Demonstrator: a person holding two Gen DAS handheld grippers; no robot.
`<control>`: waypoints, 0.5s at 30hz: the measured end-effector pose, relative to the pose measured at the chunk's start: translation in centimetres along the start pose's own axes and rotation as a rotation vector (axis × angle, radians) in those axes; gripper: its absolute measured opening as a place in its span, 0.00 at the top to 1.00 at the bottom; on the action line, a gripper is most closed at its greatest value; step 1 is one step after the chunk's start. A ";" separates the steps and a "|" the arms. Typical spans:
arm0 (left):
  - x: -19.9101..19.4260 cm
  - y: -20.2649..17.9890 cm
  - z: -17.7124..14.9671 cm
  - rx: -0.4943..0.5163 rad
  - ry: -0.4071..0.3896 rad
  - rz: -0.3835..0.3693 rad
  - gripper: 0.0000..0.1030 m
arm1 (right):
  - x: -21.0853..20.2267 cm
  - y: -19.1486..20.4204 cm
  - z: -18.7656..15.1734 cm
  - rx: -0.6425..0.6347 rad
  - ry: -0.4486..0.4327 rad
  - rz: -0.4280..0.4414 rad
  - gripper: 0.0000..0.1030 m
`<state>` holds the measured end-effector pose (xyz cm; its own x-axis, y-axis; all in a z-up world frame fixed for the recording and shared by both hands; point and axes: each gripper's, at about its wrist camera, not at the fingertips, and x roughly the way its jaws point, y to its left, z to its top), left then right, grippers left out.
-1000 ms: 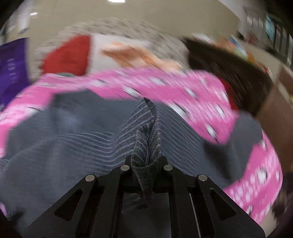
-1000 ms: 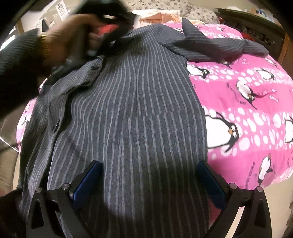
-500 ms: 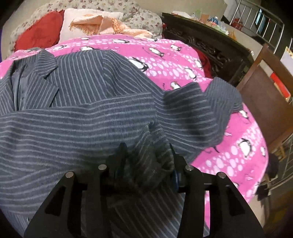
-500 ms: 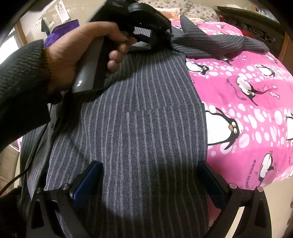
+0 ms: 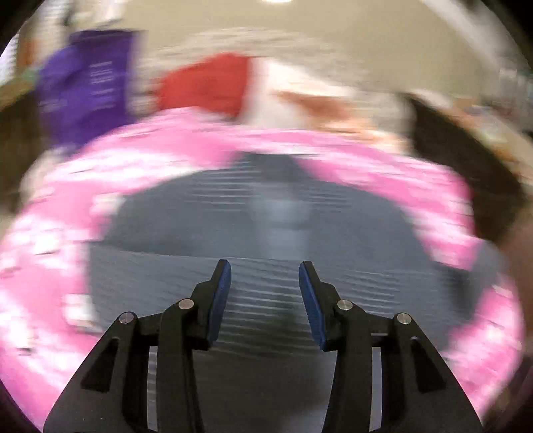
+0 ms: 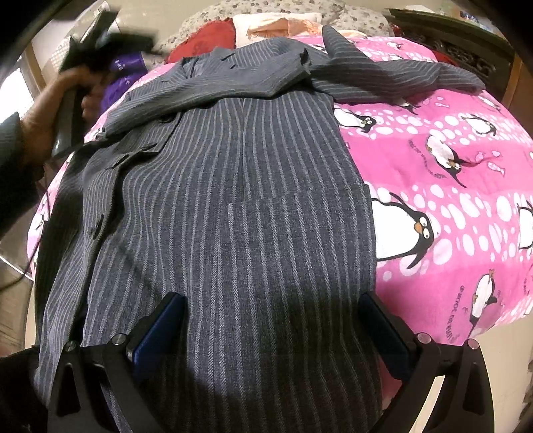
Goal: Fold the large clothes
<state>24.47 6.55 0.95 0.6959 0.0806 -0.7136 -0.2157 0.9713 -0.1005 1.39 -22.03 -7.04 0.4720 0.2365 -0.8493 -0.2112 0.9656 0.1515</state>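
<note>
A grey pinstriped jacket (image 6: pixel 250 200) lies front up on a pink penguin bedspread (image 6: pixel 449 166). One sleeve (image 6: pixel 233 76) is folded across its chest, while the other sleeve (image 6: pixel 399 76) stretches out to the right. My right gripper (image 6: pixel 271 299) hovers open over the jacket's lower part with nothing between its blue pads. The left wrist view is blurred by motion. It shows my left gripper (image 5: pixel 264 266) open and empty above the jacket (image 5: pixel 266 216). In the right wrist view a hand holds the left gripper (image 6: pixel 100 43) off the bed's far left corner.
At the head of the bed lie a red cushion (image 6: pixel 206 36), a white and peach cloth (image 6: pixel 276 25) and a flowered pillow (image 6: pixel 349 16). A purple bag (image 6: pixel 126 66) stands far left. Dark wooden furniture (image 6: pixel 466 43) borders the far right.
My left gripper let go of the bunched sleeve, opened, and swung away to the left of the bed. The sleeve now lies across the jacket's chest. The right gripper stayed put.
</note>
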 end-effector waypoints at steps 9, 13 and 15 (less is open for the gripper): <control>5.7 5.7 -3.6 0.008 0.082 0.330 0.52 | -3.1 -0.4 4.5 -0.040 -0.067 -0.057 0.01; 4.2 5.3 -3.7 -0.016 0.053 0.248 0.52 | -5.0 -0.2 11.8 -0.090 -0.227 -0.081 0.01; 3.2 5.7 -4.5 -0.053 0.016 0.190 0.52 | -3.9 0.4 15.2 -0.112 -0.270 -0.031 0.01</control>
<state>22.40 11.39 -5.01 0.6281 0.2570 -0.7344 -0.3777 0.9259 0.0010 12.45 -20.94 4.00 0.6874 0.2415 -0.6849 -0.2793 0.9585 0.0577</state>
